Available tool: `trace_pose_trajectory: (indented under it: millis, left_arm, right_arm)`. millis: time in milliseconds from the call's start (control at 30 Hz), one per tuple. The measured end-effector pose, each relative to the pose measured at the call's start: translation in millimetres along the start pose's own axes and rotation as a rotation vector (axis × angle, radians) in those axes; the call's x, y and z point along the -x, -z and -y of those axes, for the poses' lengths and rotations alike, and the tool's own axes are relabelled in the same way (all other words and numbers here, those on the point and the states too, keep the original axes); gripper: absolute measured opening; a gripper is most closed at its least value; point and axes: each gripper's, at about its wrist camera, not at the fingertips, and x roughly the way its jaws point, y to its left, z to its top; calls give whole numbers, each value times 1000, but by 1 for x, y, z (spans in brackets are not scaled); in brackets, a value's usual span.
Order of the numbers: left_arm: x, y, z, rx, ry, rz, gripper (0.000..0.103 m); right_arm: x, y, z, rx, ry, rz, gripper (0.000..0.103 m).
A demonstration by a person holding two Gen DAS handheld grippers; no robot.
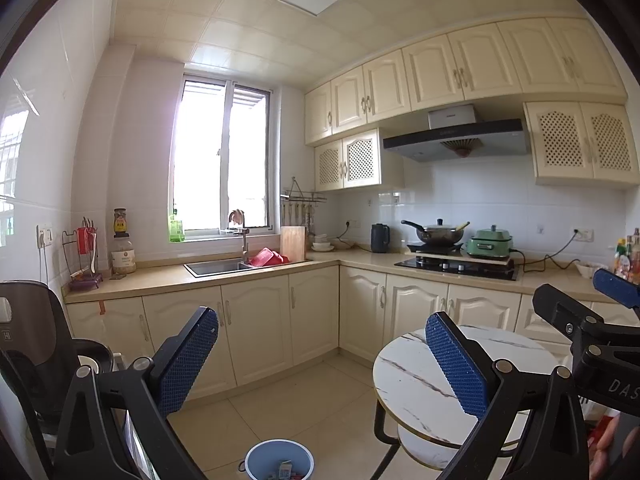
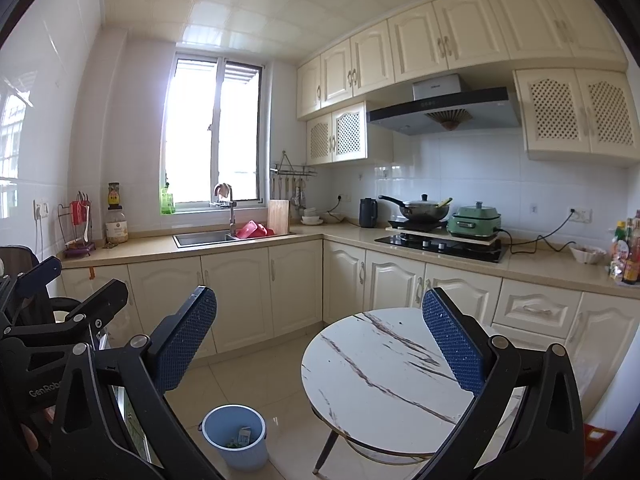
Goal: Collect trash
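Holding both grippers spread and empty above the blue bin, left gripper and right gripper. Bin sits on the floor just left of the round marble surface, scraps inside. I'd scan for leftovers first, then pinch slowly.

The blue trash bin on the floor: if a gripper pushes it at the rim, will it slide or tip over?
The blue trash bin looks like thin plastic and holds only a few scraps, so it is probably light. On the glossy floor tiles it would likely slide easily. It is rather tall, so a push at the rim might tip it.
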Motion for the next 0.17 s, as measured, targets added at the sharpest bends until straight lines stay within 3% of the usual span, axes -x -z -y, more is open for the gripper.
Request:
trace_pose_trajectory:
  millis: [167]
  left_arm:
    - [-2,-2,-2,-1,3,-1,102]
  right_arm:
    - [0,1,1,-2,-1,-1,103]
